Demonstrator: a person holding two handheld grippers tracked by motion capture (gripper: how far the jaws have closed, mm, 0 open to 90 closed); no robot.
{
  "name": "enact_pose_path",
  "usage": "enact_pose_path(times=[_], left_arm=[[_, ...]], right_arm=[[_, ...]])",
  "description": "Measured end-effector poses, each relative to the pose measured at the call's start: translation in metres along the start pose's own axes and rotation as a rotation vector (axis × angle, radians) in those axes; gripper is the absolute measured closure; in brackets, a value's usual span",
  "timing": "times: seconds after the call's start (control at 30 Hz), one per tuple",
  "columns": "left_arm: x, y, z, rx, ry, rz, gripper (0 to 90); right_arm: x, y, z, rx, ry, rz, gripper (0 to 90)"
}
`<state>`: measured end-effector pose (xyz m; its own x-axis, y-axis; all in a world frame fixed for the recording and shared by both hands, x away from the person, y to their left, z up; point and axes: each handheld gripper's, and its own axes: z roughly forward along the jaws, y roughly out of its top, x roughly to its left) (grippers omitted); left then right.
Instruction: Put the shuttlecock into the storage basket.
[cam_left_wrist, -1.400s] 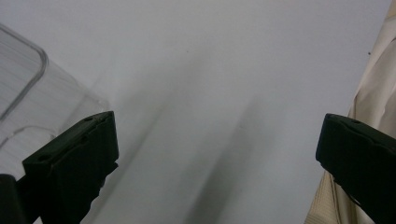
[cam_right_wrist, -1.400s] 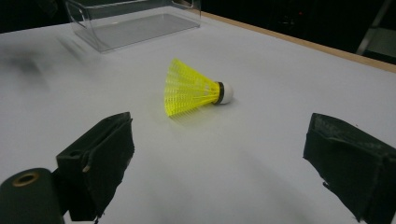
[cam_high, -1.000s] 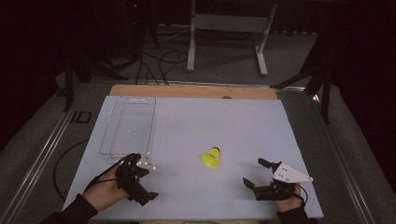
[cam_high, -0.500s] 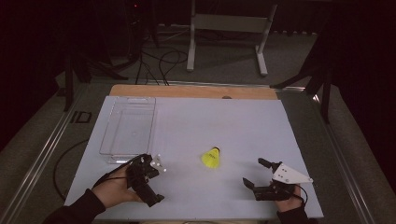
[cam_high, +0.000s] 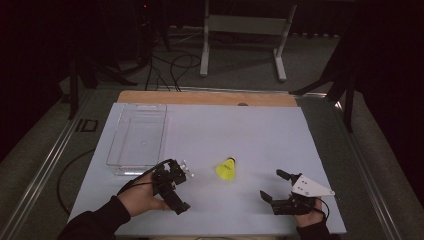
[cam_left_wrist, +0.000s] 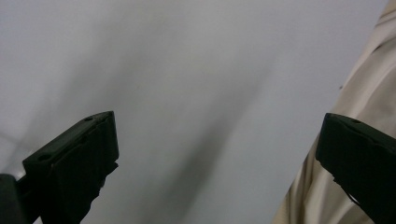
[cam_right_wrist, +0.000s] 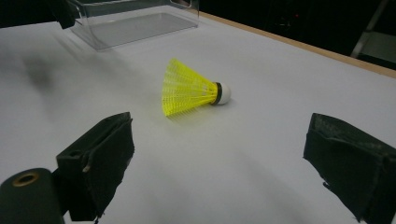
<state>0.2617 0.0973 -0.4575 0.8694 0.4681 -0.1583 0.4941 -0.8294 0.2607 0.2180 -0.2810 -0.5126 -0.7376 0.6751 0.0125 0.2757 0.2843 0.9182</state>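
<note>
High view: clear tray holds nothing; shuttlecock beside.

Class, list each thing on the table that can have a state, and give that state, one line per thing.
Yellow shuttlecock: lying on its side, untouched.
Clear plastic box: open, nothing inside.
Left gripper: jaws wide apart, holding nothing.
Right gripper: jaws wide apart, aimed at the shuttlecock, holding nothing.

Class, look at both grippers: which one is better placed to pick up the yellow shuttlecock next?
Probably the right gripper: it is open, and the yellow plastic shuttlecock lies ahead between its jaws. The left gripper, though open, faces bare white tabletop.
</note>
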Motion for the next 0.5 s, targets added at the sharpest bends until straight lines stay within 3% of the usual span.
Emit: enact_pose_path(times=[0.13,0.5], left_arm=[[0.001,0.01,0.003,0.003,-0.007,-0.009,0.0],[-0.003,0.037,0.008,-0.05,-0.001,-0.001,0.3]], right_arm=[[0.0,0.0,0.0,0.0,-0.001,-0.001,8.3],[0.0,0.0,0.001,0.002,0.002,0.008,8.4]])
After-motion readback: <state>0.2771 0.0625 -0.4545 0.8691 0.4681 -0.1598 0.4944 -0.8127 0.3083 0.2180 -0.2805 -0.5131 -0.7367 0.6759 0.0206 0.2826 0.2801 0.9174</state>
